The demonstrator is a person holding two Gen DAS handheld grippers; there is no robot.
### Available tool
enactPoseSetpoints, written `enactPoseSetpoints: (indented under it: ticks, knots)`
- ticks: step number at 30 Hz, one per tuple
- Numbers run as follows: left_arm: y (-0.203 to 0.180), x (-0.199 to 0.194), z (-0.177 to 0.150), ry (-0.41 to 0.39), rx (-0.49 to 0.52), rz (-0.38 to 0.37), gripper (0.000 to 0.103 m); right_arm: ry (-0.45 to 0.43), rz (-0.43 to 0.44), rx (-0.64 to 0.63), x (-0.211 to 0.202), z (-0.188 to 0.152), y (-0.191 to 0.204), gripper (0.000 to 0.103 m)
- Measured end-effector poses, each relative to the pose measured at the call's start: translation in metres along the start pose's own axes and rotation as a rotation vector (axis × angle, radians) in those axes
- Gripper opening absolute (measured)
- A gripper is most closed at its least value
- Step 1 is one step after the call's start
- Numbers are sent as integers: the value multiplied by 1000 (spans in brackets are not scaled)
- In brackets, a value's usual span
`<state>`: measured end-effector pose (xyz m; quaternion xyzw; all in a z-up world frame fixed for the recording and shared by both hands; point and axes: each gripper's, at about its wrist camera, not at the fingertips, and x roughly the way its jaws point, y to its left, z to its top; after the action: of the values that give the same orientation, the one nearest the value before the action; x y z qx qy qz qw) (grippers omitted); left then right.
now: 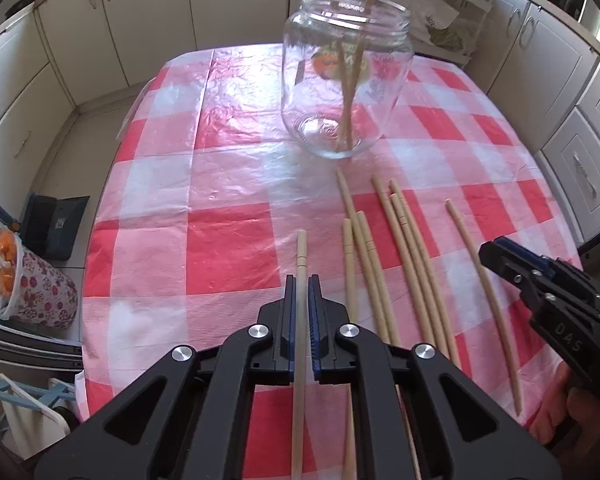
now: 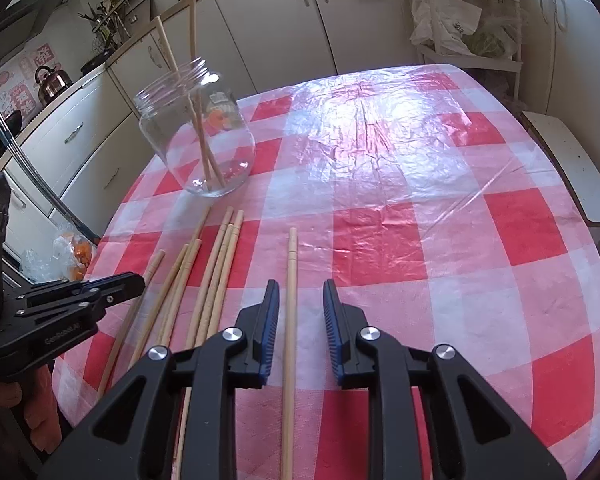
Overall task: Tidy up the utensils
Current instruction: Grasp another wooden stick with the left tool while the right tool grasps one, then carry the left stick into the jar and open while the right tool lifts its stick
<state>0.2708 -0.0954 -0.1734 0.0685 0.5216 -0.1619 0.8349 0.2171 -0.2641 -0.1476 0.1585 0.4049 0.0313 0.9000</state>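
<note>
The left gripper (image 1: 302, 292) clenches one chopstick (image 1: 301, 256). The right gripper (image 2: 300, 300) stands released — a single chopstick (image 2: 291, 264) between its jaws, untouched, near the table's (image 2: 420, 184) front edge.

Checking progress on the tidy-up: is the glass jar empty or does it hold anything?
Not empty: the upright glass jar holds two chopsticks leaning out of its open mouth.

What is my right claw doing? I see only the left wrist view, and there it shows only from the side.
Observer: The right claw is open. One chopstick lies between its jaws, and the pads do not press on it.
Operator: What stands beyond the table on my right side?
Observer: A white bench stands close beside the edge of the table.
</note>
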Motion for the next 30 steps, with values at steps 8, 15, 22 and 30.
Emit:
enactPoseSetpoints:
  ticks: [8, 15, 22, 30]
  knots:
    - [-9, 4, -1, 1, 66, 32, 5, 22, -45, -107, 10, -2, 16, 6]
    - [8, -19, 6, -94, -21, -75, 5, -13, 46, -17, 2, 1, 4, 6]
    - [28, -88, 28, -453, -128, -236, 5, -60, 188, 197, -4, 2, -28, 6]
    - [19, -124, 81, -714, -179, -266, 5, -184, 240, 202, -25, 6, -26, 6]
